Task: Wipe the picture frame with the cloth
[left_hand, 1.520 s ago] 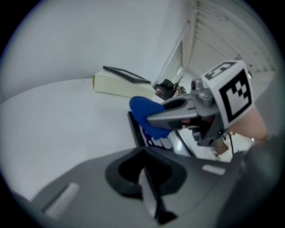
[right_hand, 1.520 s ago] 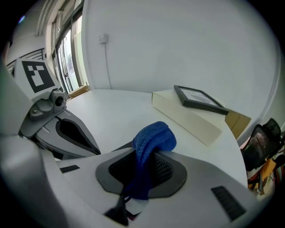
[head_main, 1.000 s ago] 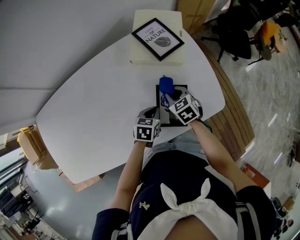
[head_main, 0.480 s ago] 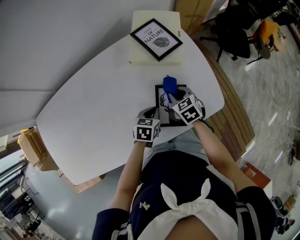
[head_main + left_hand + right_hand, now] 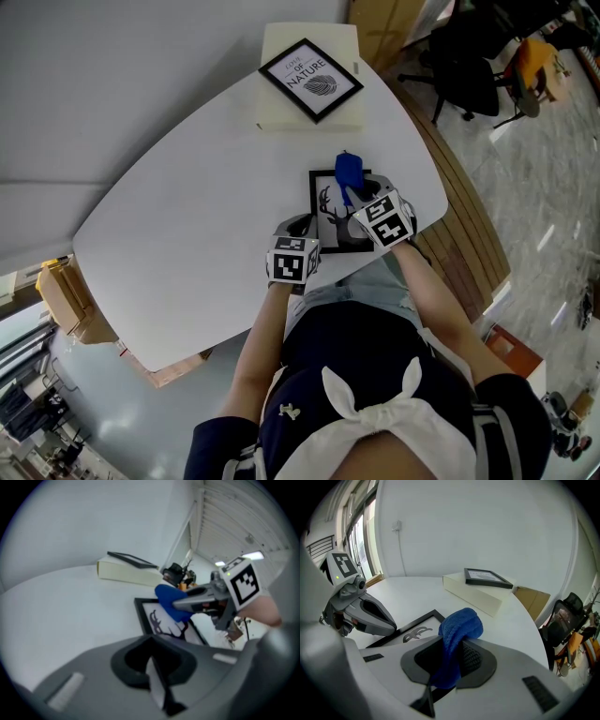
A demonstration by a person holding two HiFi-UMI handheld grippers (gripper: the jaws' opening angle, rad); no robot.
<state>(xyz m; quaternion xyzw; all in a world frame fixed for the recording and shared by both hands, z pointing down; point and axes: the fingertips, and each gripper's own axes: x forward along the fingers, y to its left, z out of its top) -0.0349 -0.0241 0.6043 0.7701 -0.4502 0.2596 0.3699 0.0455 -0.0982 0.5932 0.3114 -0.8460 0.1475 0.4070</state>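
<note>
A black picture frame [image 5: 325, 210] with a deer print lies flat on the white table [image 5: 187, 206] near its front edge. My right gripper [image 5: 355, 193] is shut on a bunched blue cloth [image 5: 348, 172] and holds it over the frame's far right part. The cloth [image 5: 457, 630] bulges out between the fingers above the frame [image 5: 417, 625]. My left gripper [image 5: 306, 226] is shut, with its tip against the frame's left edge. From the left gripper view, the frame [image 5: 157, 620], the cloth [image 5: 169, 602] and the right gripper [image 5: 183, 605] lie just ahead.
A second framed print [image 5: 310, 79] lies on a cream box [image 5: 309, 111] at the table's far end. The table's right edge runs close beside the frame. Office chairs [image 5: 469, 66] stand beyond it, and a cardboard box [image 5: 61, 291] sits at the left.
My right gripper has slid to the right across the frame with the blue cloth, uncovering more of the deer print. The left gripper has stayed put.
</note>
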